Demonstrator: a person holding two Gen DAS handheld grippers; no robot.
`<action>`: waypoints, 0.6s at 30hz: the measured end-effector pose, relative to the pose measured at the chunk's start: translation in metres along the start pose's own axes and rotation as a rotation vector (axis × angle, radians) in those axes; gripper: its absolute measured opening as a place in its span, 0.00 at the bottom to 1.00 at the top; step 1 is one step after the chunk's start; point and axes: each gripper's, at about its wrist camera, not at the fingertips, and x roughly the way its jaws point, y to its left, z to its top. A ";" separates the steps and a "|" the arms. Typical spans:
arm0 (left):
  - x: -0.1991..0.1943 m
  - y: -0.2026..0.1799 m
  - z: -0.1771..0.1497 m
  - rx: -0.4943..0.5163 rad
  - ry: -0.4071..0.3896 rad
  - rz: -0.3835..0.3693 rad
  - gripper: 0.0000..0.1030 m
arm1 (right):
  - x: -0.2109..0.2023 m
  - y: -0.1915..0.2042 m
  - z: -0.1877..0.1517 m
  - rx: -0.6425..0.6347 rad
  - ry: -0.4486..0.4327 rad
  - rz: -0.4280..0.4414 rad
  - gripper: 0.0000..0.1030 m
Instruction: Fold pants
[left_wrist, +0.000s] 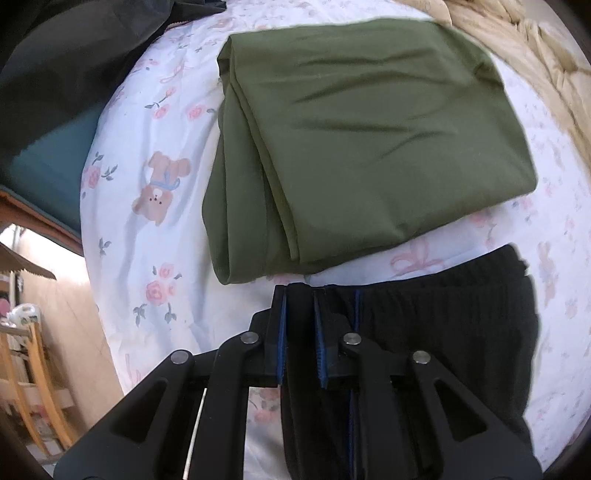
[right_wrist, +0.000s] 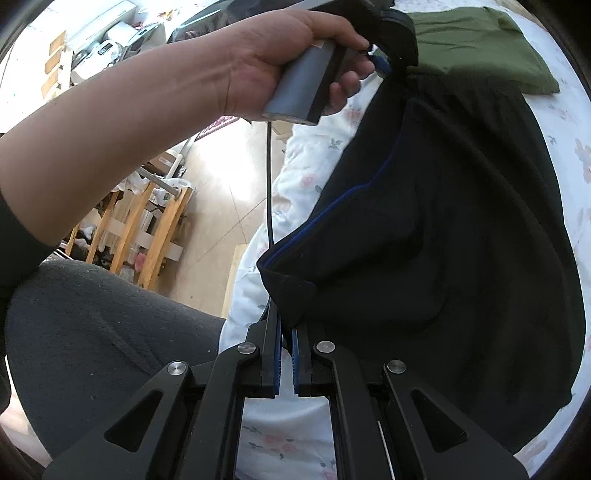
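Black pants (left_wrist: 443, 325) with a blue side stripe lie on a floral bedsheet (left_wrist: 147, 221). My left gripper (left_wrist: 300, 295) is shut on the ribbed waistband edge of the pants, near the stripe. In the right wrist view the black pants (right_wrist: 461, 221) hang lifted in a long fold, and my right gripper (right_wrist: 287, 325) is shut on their lower corner by the blue piping. The person's hand with the left gripper (right_wrist: 384, 62) holds the far end of the pants at the top of that view.
A folded olive-green garment (left_wrist: 369, 129) lies on the bed just beyond the black pants, also seen in the right wrist view (right_wrist: 480, 48). A beige quilt (left_wrist: 535, 55) lies at the far right. The bed edge, the floor and a wooden rack (right_wrist: 147, 229) are at the left.
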 end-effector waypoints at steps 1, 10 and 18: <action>0.002 -0.001 -0.002 0.004 -0.005 0.006 0.14 | 0.001 -0.001 -0.001 0.007 0.002 -0.003 0.04; -0.064 0.037 -0.037 -0.110 -0.028 -0.178 0.69 | 0.012 -0.007 -0.013 0.048 -0.004 0.000 0.04; -0.162 0.080 -0.132 -0.212 -0.122 -0.077 0.75 | 0.048 0.009 -0.024 0.027 0.047 -0.009 0.13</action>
